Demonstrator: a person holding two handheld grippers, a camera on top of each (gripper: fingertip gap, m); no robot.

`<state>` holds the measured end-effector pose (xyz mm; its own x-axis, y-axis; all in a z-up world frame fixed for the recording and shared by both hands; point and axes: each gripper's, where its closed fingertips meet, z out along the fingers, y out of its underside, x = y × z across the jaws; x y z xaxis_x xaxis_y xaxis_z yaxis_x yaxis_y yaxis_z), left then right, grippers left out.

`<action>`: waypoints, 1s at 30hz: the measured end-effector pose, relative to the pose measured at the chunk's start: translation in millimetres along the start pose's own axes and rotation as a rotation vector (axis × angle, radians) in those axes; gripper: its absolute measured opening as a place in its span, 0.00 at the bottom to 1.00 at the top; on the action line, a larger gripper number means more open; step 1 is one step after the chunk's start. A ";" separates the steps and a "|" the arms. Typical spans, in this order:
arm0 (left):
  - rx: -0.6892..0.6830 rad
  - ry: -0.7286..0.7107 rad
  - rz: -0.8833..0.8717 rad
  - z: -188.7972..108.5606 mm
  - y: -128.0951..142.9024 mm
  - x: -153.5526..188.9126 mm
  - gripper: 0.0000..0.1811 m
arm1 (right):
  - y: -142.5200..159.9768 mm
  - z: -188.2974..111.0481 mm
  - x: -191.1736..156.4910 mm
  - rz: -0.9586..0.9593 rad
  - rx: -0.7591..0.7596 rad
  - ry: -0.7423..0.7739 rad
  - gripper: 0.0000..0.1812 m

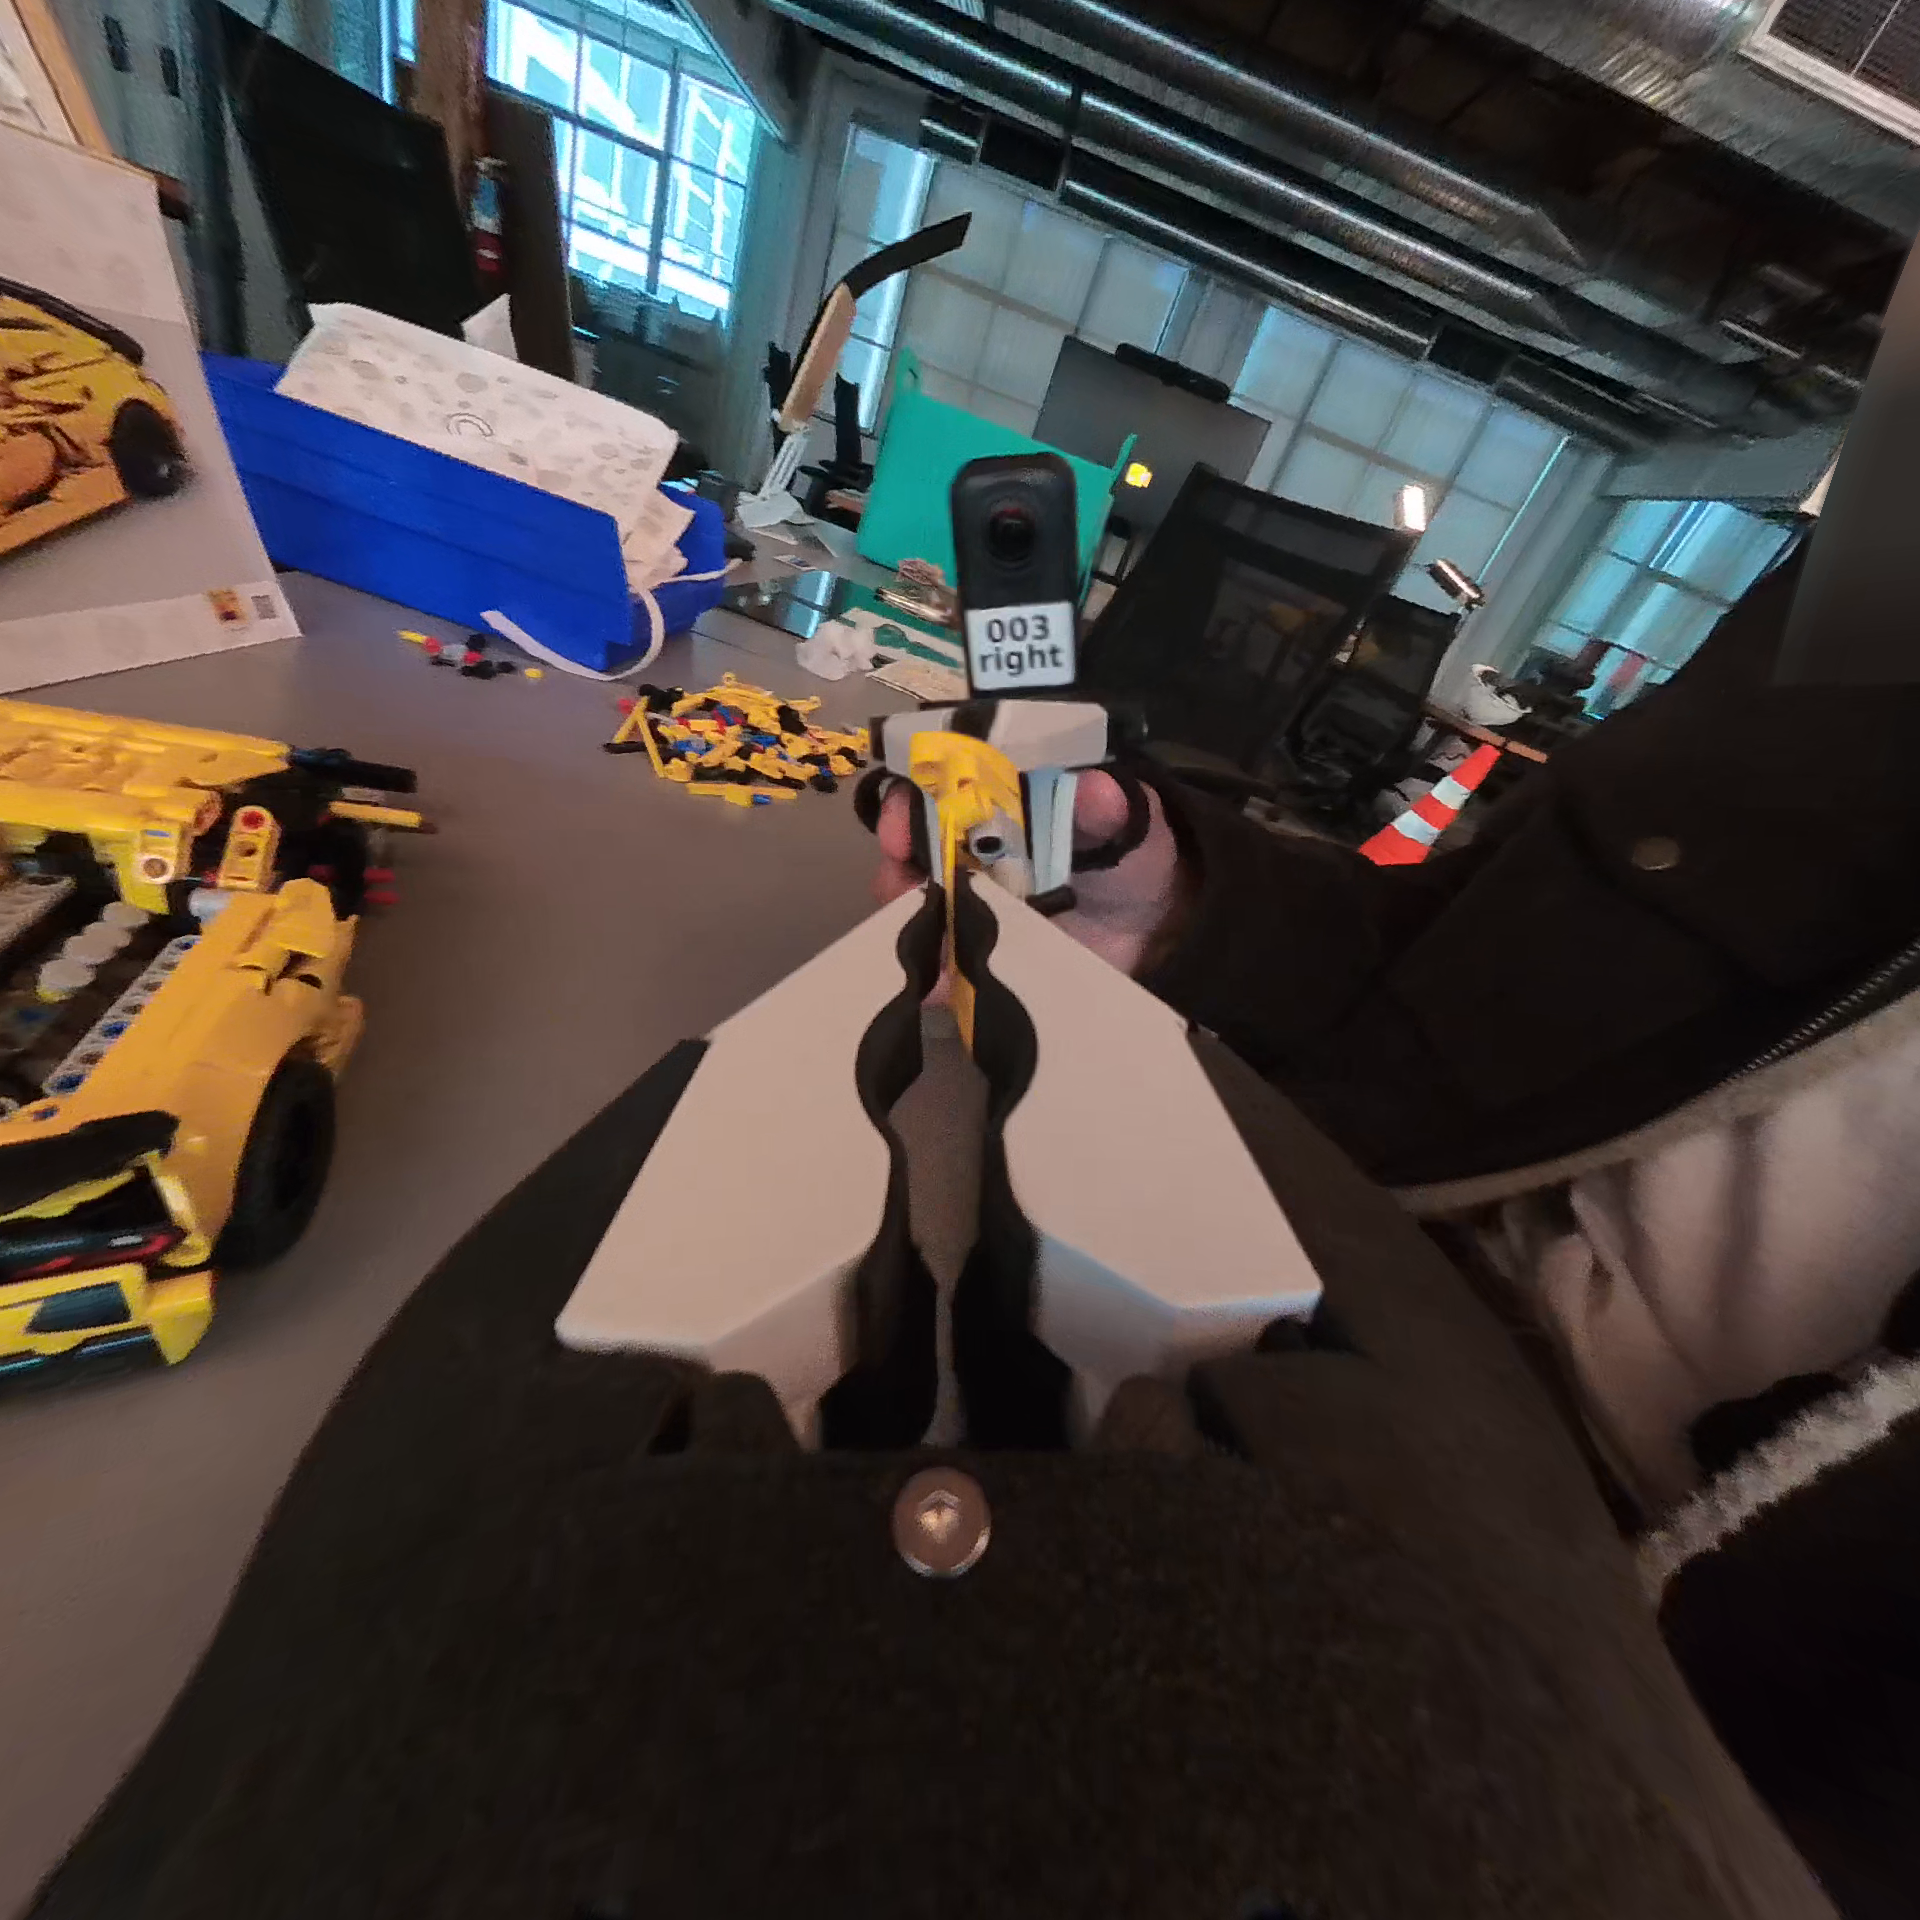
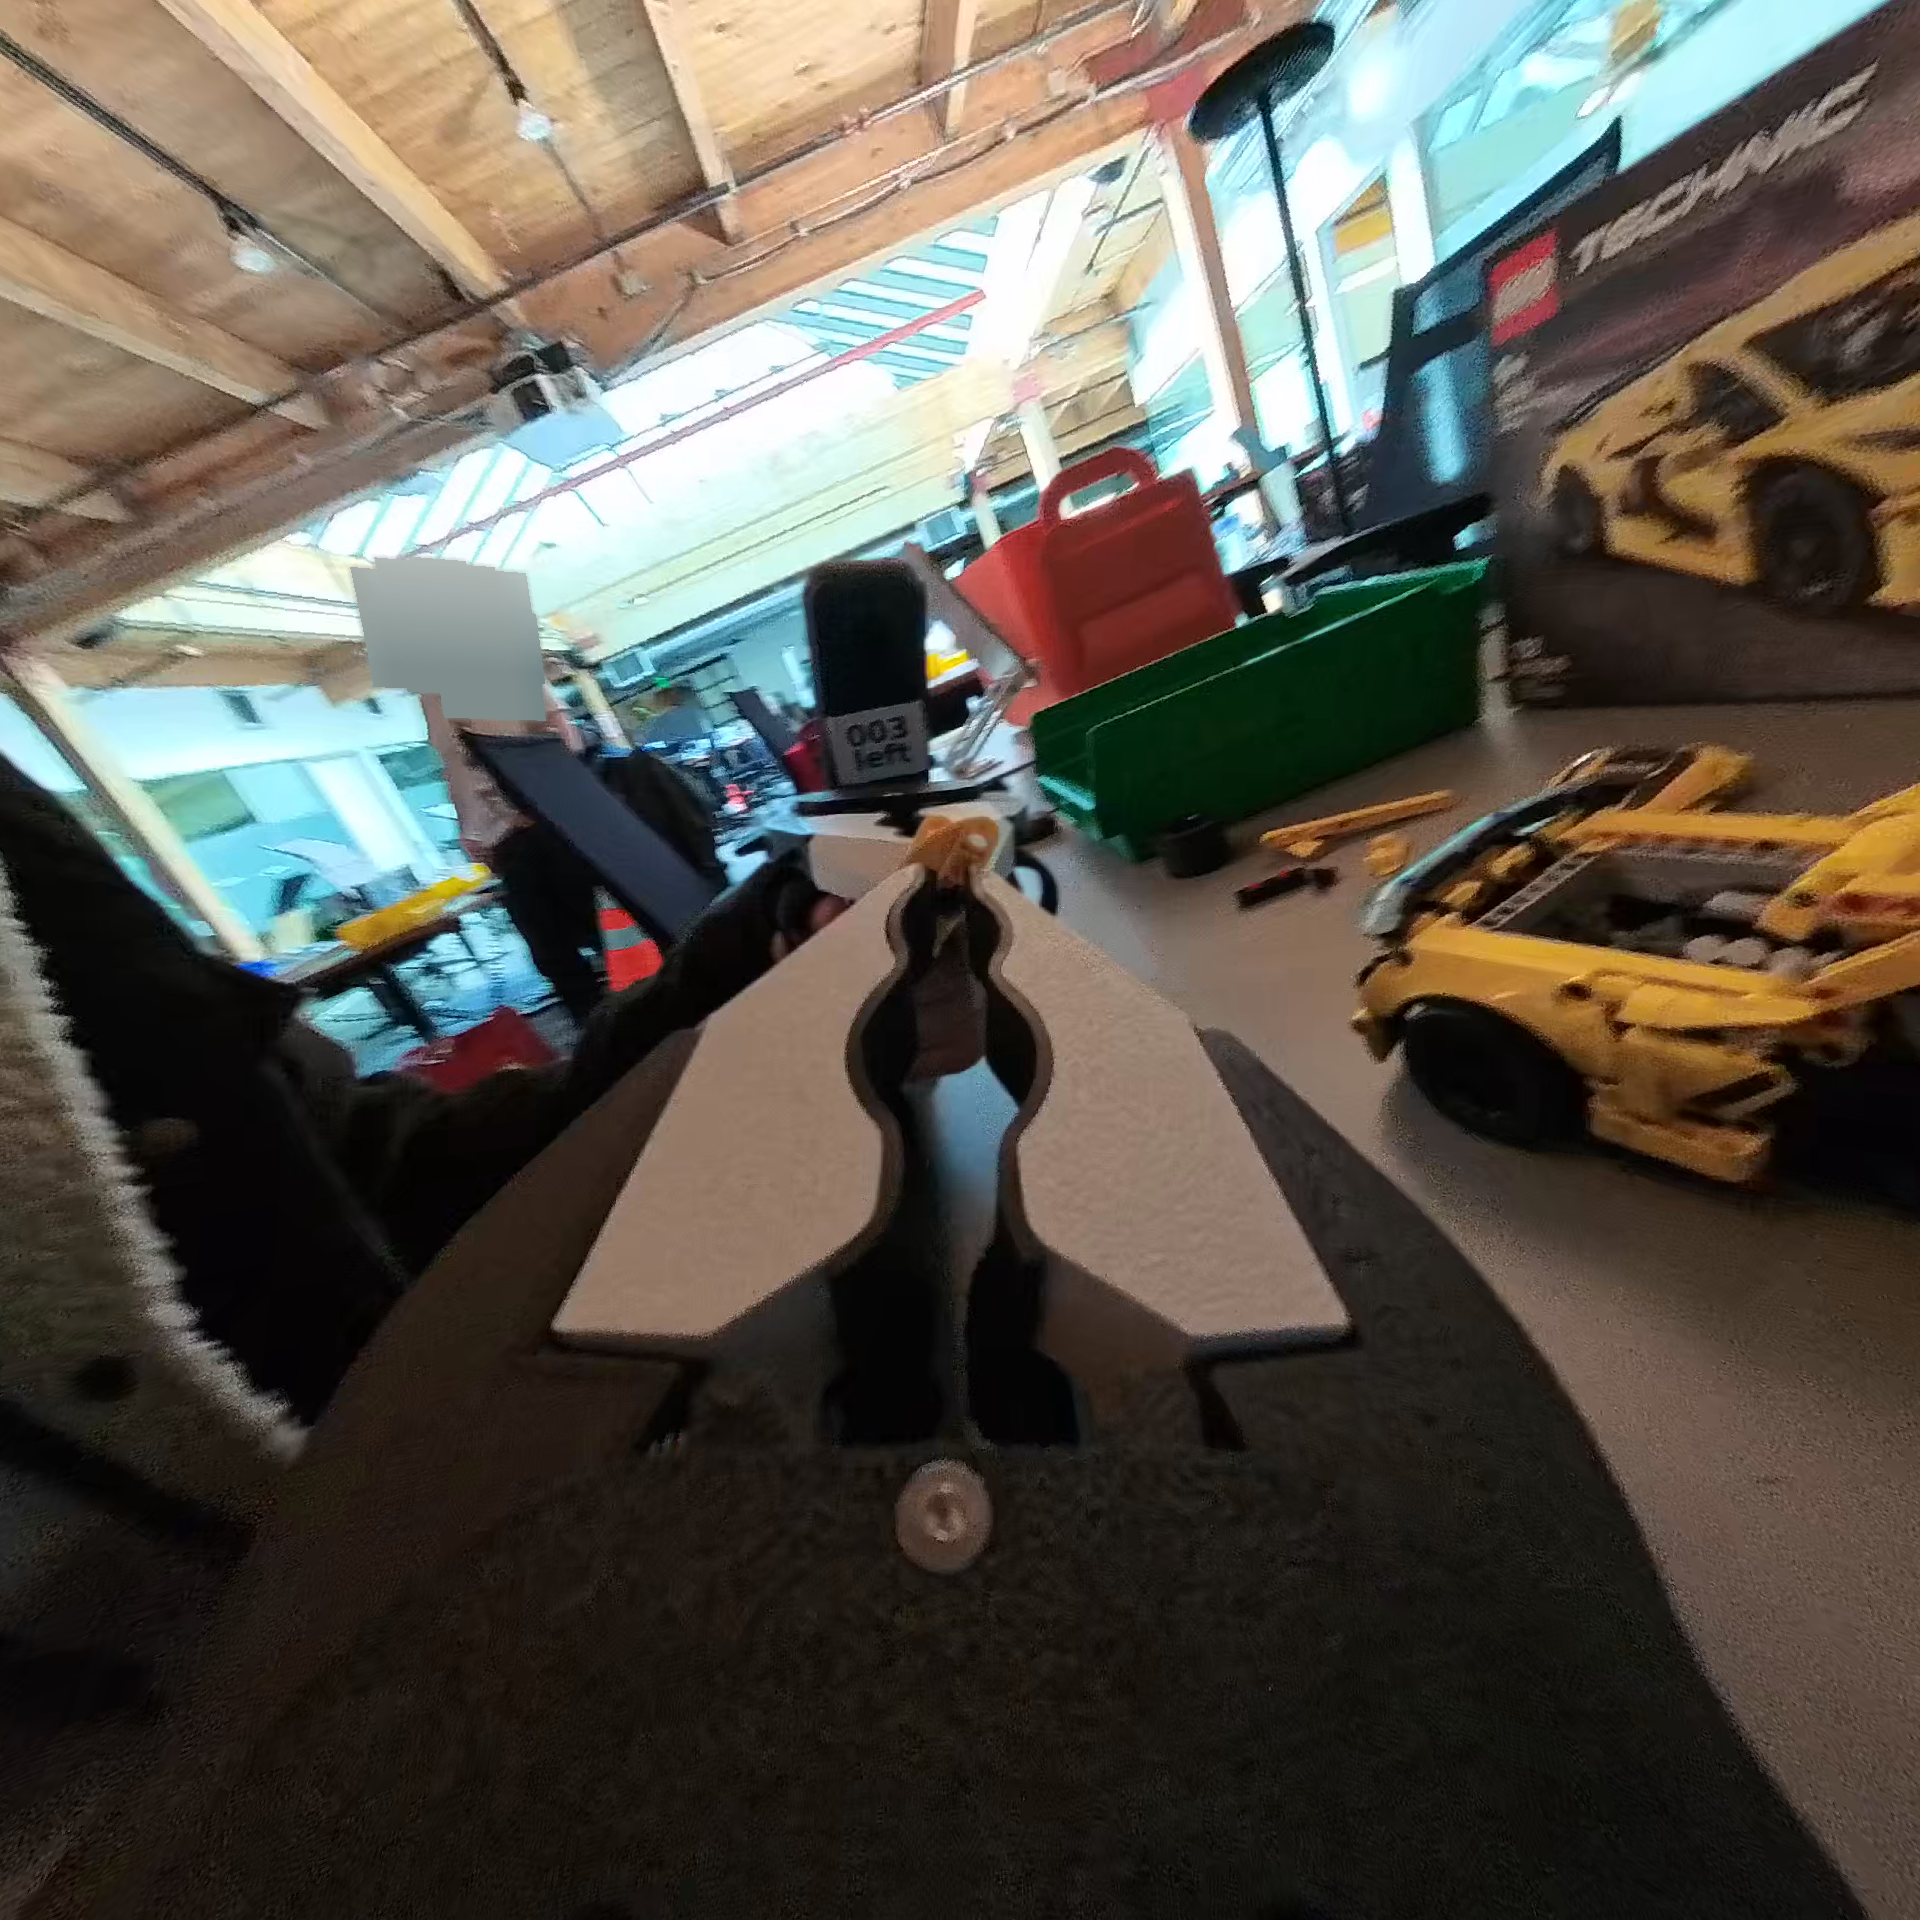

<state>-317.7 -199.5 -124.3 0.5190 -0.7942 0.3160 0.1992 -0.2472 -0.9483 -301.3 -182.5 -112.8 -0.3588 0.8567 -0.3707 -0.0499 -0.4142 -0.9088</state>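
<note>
Yellow brick part (image 1: 961,821) is held in the air above the desk (image 1: 582,935), pinched between the closed left gripper (image 1: 961,914) and closed right gripper (image 2: 951,883), tip to tip. Beside them sits a yellow brick car (image 1: 156,997); farther off, loose bricks (image 1: 743,736).
</note>
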 end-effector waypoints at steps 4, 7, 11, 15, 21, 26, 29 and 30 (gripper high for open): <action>0.047 -0.086 0.050 -3.2 -8.7 -10.7 0.00 | 4.9 0.9 11.3 0.090 -0.013 0.046 0.15; 0.087 -0.234 0.088 -7.8 -16.3 -30.7 0.00 | 18.4 13.9 4.6 0.276 -0.070 -0.041 0.21; 0.109 -0.417 0.125 -7.9 -21.0 -50.1 0.00 | 29.2 28.5 16.0 0.261 -0.085 0.084 0.20; 0.105 -0.456 0.107 8.6 -15.8 -48.5 0.00 | 29.2 29.2 29.9 0.209 -0.093 0.194 0.20; 0.057 -0.368 0.033 24.8 -1.4 -41.5 0.02 | 41.1 5.9 39.7 -0.088 -0.359 0.298 0.04; 0.043 -0.150 -0.137 34.8 4.4 -23.6 0.20 | 48.1 -19.8 35.7 -0.300 -0.639 0.280 0.03; 0.043 -0.100 -0.103 39.0 3.5 -11.7 0.21 | 62.6 -27.1 32.7 -0.350 -0.778 0.272 0.03; 0.042 -0.093 -0.106 39.2 3.5 -10.6 0.21 | 64.5 -26.4 32.8 -0.375 -0.796 0.282 0.03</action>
<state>-289.9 -170.2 -129.7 0.5679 -0.7095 0.4172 0.2906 -0.3014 -0.9082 -291.7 -172.9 -188.7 -0.2031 0.9785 0.0368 0.5761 0.1498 -0.8035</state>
